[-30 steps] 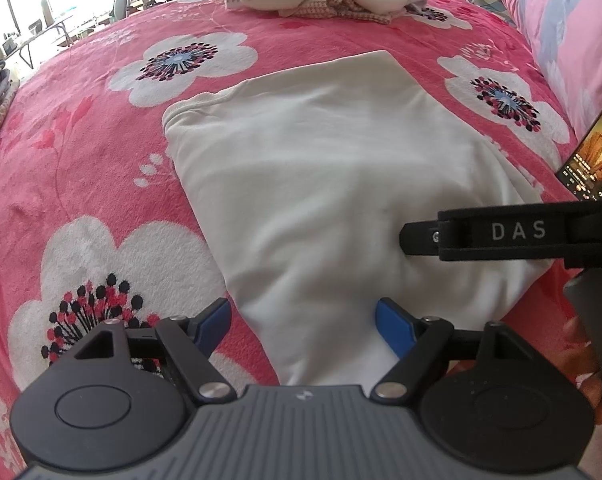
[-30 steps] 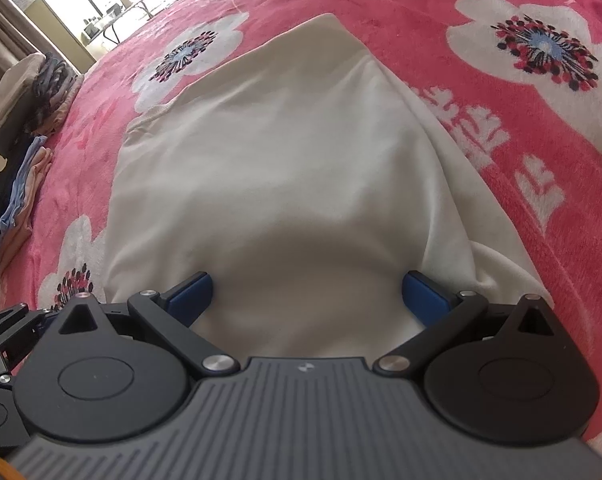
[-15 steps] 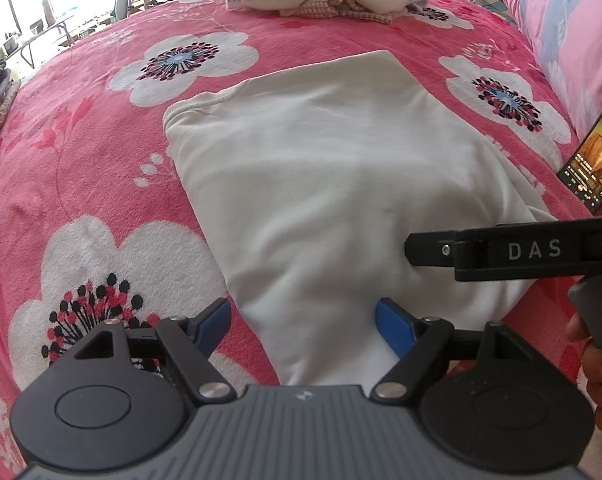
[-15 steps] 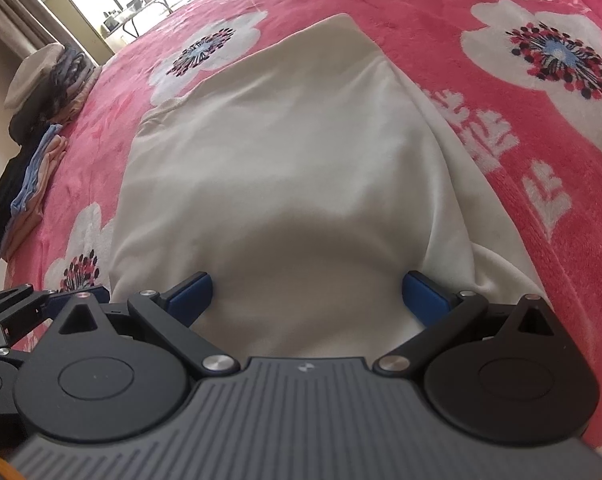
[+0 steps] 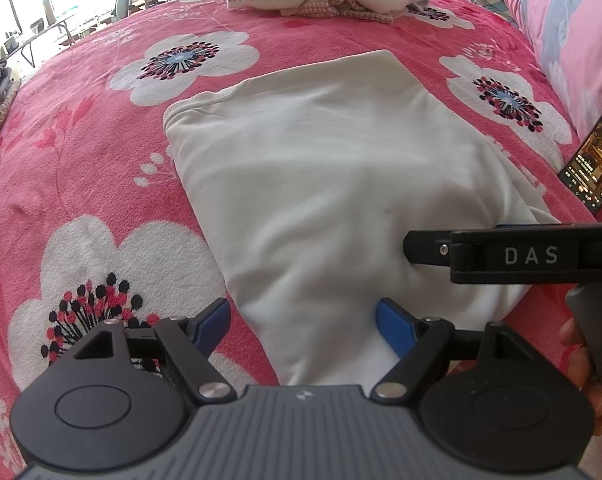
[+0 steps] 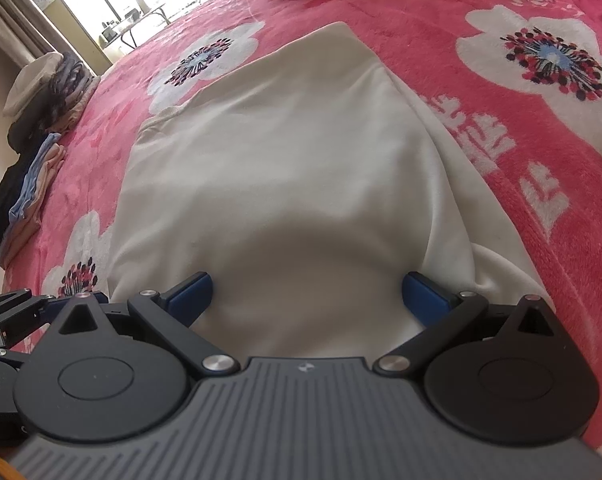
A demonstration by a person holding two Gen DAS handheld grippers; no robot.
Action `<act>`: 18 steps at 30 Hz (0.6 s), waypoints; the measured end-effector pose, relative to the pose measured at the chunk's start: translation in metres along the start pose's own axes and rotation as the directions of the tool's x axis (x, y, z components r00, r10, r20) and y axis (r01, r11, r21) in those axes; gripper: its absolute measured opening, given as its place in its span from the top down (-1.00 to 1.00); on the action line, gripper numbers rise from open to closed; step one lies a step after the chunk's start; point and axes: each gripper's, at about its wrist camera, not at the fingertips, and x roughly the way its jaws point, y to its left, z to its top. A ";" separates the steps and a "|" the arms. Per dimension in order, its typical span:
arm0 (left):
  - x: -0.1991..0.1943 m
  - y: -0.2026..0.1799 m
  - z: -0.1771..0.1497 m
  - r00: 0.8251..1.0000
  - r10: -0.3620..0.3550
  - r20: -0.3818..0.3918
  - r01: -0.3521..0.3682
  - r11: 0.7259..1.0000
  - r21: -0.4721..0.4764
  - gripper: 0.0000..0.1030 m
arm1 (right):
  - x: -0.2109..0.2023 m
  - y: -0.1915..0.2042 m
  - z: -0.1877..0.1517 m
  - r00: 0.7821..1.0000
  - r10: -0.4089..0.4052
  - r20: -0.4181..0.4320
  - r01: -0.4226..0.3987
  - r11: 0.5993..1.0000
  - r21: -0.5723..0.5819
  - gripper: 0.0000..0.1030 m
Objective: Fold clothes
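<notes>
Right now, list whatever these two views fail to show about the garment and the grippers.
- White garment: its near hem is hidden behind each gripper's body in both views.
- Folded layers underneath: covered by the top layer.
- Right gripper: in the left wrist view only one finger shows, the rest cut off by the right edge.
- Phone: cut off by the right edge, screen text too small.
- Left gripper: whether the open fingers touch the cloth is unclear.
</notes>
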 end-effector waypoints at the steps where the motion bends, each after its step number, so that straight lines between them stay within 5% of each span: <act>1: 0.000 0.000 0.000 1.000 0.000 0.000 0.000 1.000 0.000 -0.58 | 0.000 0.000 0.000 1.000 0.000 -0.002 0.000 1.000 -0.003 -0.98; 11: -0.003 0.004 0.001 1.000 -0.004 0.017 0.004 1.000 -0.016 -0.58 | 0.000 -0.001 -0.003 1.000 0.020 0.003 -0.020 0.999 -0.036 -0.98; 18: -0.019 0.032 0.004 0.996 -0.014 0.093 0.026 0.991 -0.128 -0.58 | -0.001 -0.003 -0.003 0.999 0.034 0.011 -0.033 0.999 -0.026 -0.98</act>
